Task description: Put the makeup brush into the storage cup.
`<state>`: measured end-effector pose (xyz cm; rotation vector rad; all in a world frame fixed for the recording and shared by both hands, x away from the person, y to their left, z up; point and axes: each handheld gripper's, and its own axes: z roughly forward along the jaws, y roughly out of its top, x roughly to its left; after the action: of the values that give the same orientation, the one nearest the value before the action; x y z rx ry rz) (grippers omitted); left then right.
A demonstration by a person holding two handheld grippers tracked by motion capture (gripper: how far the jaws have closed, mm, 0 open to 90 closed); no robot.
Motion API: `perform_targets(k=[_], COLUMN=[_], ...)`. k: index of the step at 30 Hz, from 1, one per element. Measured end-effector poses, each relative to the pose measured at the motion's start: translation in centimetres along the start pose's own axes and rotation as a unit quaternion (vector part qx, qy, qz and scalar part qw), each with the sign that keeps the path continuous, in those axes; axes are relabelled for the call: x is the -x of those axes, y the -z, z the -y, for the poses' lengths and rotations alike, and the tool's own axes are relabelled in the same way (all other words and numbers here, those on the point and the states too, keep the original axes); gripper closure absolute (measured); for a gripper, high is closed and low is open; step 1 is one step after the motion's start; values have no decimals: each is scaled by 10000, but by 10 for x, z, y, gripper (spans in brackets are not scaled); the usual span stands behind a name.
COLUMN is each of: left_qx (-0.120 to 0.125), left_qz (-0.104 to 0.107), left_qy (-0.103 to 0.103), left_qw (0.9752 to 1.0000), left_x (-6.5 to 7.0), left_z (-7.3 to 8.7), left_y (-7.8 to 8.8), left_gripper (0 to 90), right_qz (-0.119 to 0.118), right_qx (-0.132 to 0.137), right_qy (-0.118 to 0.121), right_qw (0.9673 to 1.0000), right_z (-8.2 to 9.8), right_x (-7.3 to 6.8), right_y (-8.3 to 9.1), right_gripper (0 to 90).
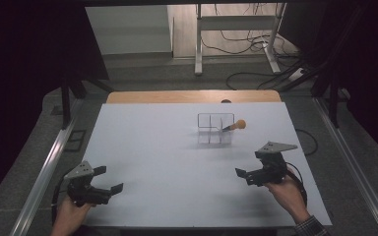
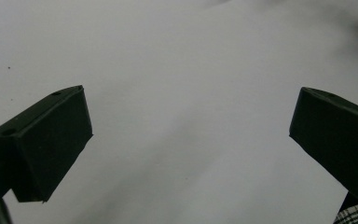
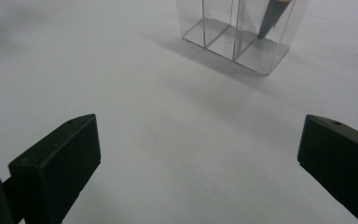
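— Two grippers sat low over the white tabletop (image 1: 167,167), each in a person's hand, when the shot was taken. The left gripper (image 1: 109,179) hovered near the front left corner, jaws spread wide and gripping nothing; the left gripper view showed bare white surface between them.

— And the other?

— The right gripper (image 1: 242,175) was held toward the front right, jaws likewise parted and empty, aimed across the tabletop at the clear organizer (image 3: 237,35).

— Where was the piece being handled?

— An orange-tipped tool (image 1: 235,126) leaned tilted in the organizer's right-hand compartment, its dark end (image 3: 269,18) down inside and its orange head poking out over the rim. The organizer stood right of centre, toward the far edge, well apart from both grippers.

— So what stage did that look like?

— Judging by the layout, either the tool was already stowed or a pickup had not begun. Any next move would call for the right gripper to cross the open stretch and close on the shaft above the rim.

— Obstacles?

— None on the tabletop. The thin divider walls might snag a jaw. Beyond the far edge lay a wooden strip (image 1: 192,96), then floor cables (image 1: 246,44) and a desk frame (image 1: 236,22).
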<state>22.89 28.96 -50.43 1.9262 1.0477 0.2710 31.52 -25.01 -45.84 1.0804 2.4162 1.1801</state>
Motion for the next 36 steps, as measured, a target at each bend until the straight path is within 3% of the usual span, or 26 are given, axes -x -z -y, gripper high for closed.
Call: perform_targets(k=[15, 23, 36], left_qx=[-52, -170, -102], left_qz=[-85, -33, -30], left_qy=[-167, -110, -27], left_qw=[9998, 9998, 9999], left_x=[3, 5, 6], left_z=[-1, -2, -4], left_y=[0, -2, 0], left_gripper=[0, 0, 0], right_qz=[54, 93, 187], right_qx=[-7, -6, -15], right_qy=[-74, -64, -126], right_qw=[10000, 9999, 9997], right_z=[12, 17, 29], right_x=[0, -1, 0], right_y=[12, 18, 29], right_gripper=[0, 0, 0])
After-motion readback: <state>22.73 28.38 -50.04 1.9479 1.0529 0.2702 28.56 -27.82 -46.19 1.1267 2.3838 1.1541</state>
